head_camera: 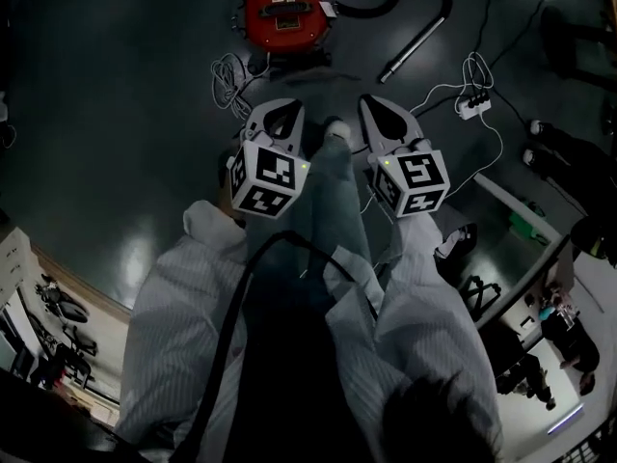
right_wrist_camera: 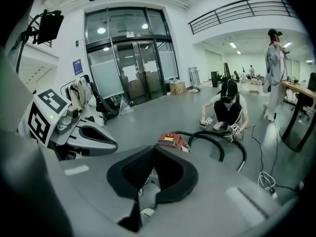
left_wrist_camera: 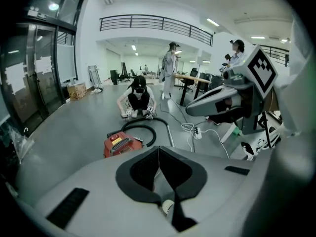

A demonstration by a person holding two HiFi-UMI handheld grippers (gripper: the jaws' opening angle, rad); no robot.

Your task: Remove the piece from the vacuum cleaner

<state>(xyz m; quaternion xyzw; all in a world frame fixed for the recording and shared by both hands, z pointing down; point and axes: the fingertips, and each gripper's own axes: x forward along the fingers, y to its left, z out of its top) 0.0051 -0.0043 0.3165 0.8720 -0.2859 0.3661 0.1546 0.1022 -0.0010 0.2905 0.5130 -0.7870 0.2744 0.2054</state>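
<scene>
Grey floor [head_camera: 116, 114], red vacuum cleaner [head_camera: 286, 8] ahead, left gripper [head_camera: 282, 114] and right gripper [head_camera: 378, 109] both closed, empty

On the floor there is one red round canister vacuum cleaner [head_camera: 284, 8], one black ribbed hose [right_wrist_camera: 206, 136], one silver metal wand tube [head_camera: 416, 39] and one white power strip [head_camera: 469, 107]. There are two grey handheld tools, the left claw [head_camera: 282, 109] and the right claw [head_camera: 374, 106]. Three other people are present: one crouching person [left_wrist_camera: 138, 100] and two standing people [left_wrist_camera: 170, 68].
</scene>
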